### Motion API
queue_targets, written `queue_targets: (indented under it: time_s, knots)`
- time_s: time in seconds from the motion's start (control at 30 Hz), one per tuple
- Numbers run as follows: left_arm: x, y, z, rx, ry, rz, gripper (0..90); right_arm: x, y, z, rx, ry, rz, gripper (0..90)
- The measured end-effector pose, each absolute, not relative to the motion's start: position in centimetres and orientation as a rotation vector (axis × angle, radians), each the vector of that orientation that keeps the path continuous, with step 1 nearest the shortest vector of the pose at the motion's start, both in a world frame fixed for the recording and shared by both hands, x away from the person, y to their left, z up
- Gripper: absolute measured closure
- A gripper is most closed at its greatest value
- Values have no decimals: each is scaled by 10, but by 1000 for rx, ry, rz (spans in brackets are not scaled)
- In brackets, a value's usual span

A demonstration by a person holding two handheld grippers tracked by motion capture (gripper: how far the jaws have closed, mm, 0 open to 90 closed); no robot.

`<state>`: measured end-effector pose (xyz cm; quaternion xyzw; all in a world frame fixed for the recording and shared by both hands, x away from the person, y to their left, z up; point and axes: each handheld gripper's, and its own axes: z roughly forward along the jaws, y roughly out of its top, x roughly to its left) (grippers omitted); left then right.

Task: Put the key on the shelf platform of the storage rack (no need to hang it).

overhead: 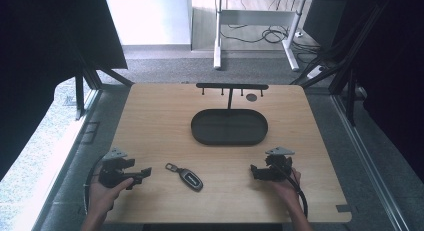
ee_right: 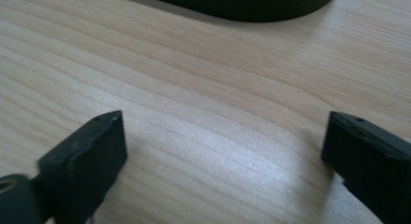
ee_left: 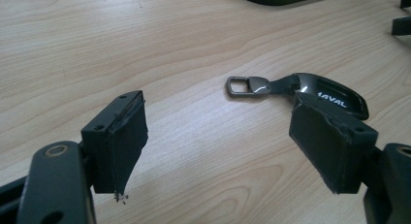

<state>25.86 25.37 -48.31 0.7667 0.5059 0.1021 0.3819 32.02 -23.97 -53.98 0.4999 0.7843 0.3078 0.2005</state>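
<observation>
While both hands rest low at the bottom of the high view, the left tongs [overhead: 142, 173] sit at the lower left of the frame and the right tongs [overhead: 256, 172] at the lower right, each lying on or just above the wooden worktop [overhead: 155, 121]. Between them, nearer the left pair, a black car key fob [overhead: 190, 178] lies flat on the worktop, its metal loop [overhead: 171, 167] pointing toward the upper left. In the left gripper view the left tongs [ee_left: 218, 146] stand wide apart with nothing between them; the key fob [ee_left: 334, 95] lies just behind the right-hand jaw, partly hidden by it, with its metal loop [ee_left: 242, 86] toward the middle of the frame. In the right gripper view the right tongs [ee_right: 223, 156] are likewise spread wide over bare wood. A dark oval tray [overhead: 229, 127] sits at the centre of the high view, well apart from both, with a black T-shaped stand [overhead: 231, 86] rising at its far edge.
</observation>
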Motion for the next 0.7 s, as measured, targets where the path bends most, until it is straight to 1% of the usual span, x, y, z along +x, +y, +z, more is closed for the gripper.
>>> queue_targets:
  time_s: [0.07,0.13,0.2,0.37,0.6,0.63,0.7]
  knots:
    - [257,252,-483,1955,1292,259,216,318,-240,-536,1394,2194,837,141]
    - [256,252,-483,1956,1287,257,216,314,-241,-533,1375,2162,818,152]
    - [253,250,-481,1958,1277,259,215,308,-243,-526,1355,2119,866,190]
    - [253,250,-479,1951,1272,265,216,298,-248,-515,1332,2114,945,234]
    - [254,250,-481,1960,1274,263,216,300,-256,-518,1365,2154,953,263]
    - [254,250,-481,1959,1275,263,216,300,-256,-517,1364,2155,964,284]
    - [254,250,-481,1957,1279,263,216,300,-256,-516,1361,2157,973,291]
